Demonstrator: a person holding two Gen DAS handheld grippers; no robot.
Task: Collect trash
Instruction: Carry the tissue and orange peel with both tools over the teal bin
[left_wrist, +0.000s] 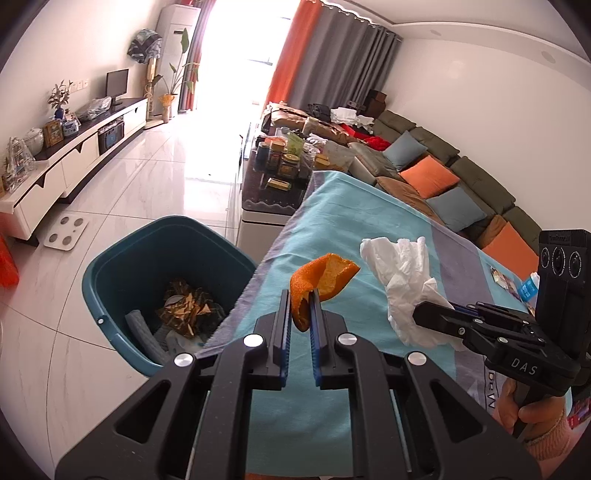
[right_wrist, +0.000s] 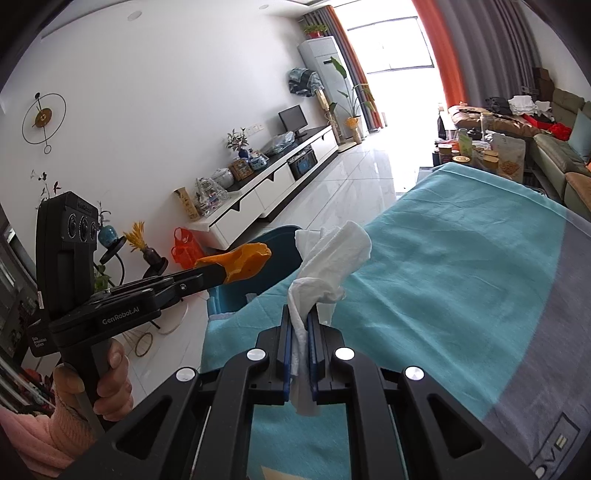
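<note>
White capitals "DAS" are showing on the black body of the right gripper (left_wrist: 432, 314), sitting at about four o'clock in the left wrist view. "GenRobot.AI" is reading in pale letters on the body of the left gripper (right_wrist: 225, 275), lying at about eight o'clock in the right wrist view; just below it, a small white label is reading roughly "Data Acquisition System", though blurred. Large pale letters are running along the grey border of the tablecloth (right_wrist: 461, 280) at five o'clock in both views, too cut off to make out.
</note>
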